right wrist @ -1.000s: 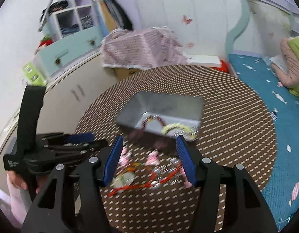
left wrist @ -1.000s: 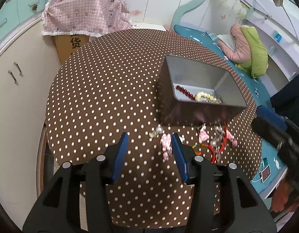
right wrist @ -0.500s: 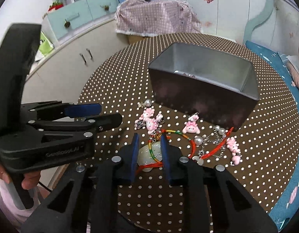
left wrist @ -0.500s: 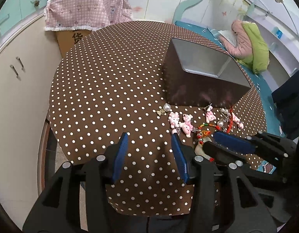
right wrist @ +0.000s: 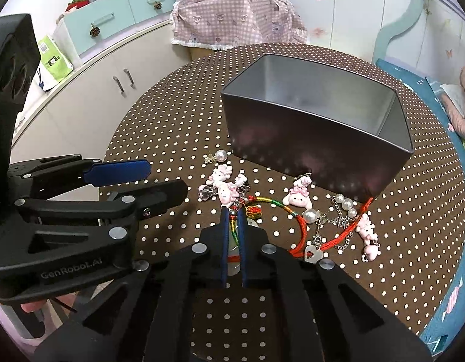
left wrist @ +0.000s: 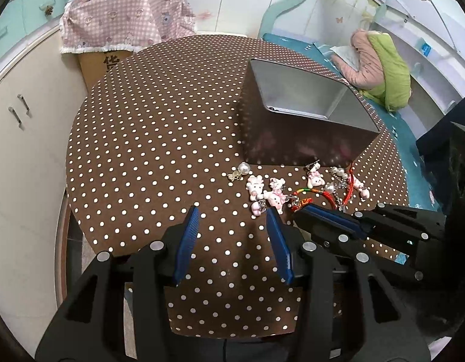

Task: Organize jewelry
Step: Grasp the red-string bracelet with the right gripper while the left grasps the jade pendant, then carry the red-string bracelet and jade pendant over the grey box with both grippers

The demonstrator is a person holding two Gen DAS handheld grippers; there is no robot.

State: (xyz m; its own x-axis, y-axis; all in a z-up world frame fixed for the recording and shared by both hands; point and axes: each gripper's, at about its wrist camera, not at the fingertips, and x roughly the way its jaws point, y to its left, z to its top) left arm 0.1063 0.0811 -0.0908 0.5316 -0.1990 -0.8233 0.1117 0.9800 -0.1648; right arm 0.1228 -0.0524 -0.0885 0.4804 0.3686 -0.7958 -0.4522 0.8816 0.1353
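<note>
A grey metal tin (right wrist: 317,120) stands open on the brown polka-dot round table (right wrist: 160,126); it also shows in the left wrist view (left wrist: 308,120). In front of it lie pink bunny charms (right wrist: 226,184), a pearl earring (right wrist: 221,155), a pearl chain (right wrist: 344,208) and a red cord with a heart tag (right wrist: 329,241). My right gripper (right wrist: 232,214) is shut on the rainbow cord (right wrist: 234,229) of a pale stone pendant, low at the table. My left gripper (left wrist: 232,220) is open and empty, just left of the charms (left wrist: 262,193).
The table's front edge is close under both grippers. Cream cabinets (right wrist: 96,84) curve along the left. A box under pink checked cloth (left wrist: 124,27) stands behind the table. A bed with teal sheet (right wrist: 443,120) lies to the right.
My right gripper has come down onto the jewelry pile and closed on the rainbow cord. My left gripper has drawn back and lower, staying open.
</note>
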